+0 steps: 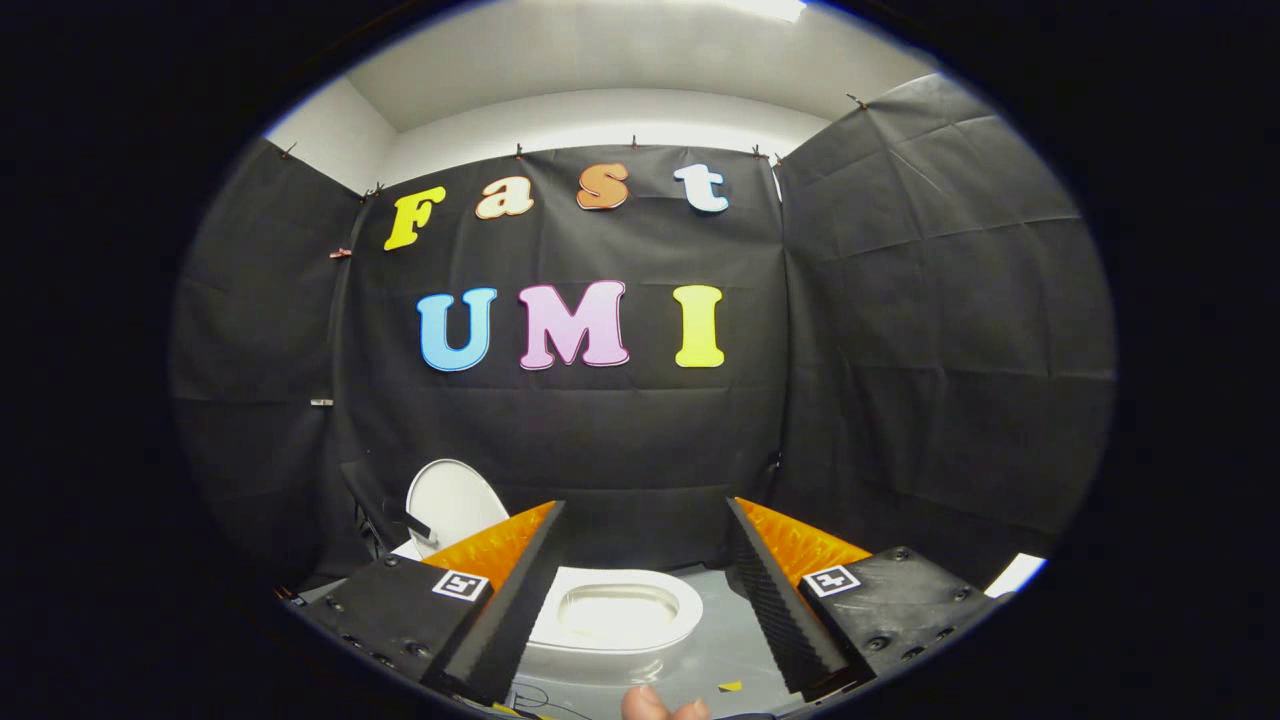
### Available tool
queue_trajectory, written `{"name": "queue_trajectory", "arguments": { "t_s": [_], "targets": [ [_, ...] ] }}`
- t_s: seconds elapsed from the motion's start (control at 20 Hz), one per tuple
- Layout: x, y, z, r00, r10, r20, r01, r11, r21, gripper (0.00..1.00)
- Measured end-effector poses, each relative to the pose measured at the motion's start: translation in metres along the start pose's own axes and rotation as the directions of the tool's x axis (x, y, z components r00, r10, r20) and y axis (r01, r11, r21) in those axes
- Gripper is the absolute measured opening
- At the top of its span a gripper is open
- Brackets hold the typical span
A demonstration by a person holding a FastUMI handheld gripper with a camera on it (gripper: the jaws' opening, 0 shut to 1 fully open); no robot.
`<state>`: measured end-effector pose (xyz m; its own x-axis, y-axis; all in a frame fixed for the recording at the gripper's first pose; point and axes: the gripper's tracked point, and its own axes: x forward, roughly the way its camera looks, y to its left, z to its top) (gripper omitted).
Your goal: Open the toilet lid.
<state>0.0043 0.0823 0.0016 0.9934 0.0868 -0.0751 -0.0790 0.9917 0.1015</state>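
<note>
Gripper (645,590): fingers spread wide, holding nothing, raised above the toilet (620,615). Toilet: white, seen between and beyond the fingers on the grey floor (720,650); seat ring exposed. Toilet lid (455,500): white, oval, standing upright behind the left finger. Hand (665,708): apparently fingertips, just below the gripper.

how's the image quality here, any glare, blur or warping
Gripper view: fisheye warping bows the booth walls; a bright ceiling light blows out overhead; the toilet seat and raised toilet lid look sharp and evenly lit; the open gripper is slightly soft up close.
</note>
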Motion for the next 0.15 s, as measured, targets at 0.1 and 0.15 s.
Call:
{"name": "queue_trajectory", "arguments": {
  "t_s": [0.1,0.15],
  "targets": [
    [-0.0022,-0.0009,0.0014,1.000,0.000,0.006,0.000,1.000,-0.001,0.98],
    [-0.0041,0.0017,0.0016,1.000,0.005,0.006,-0.005,1.000,0.003,0.98]
  ]
}}
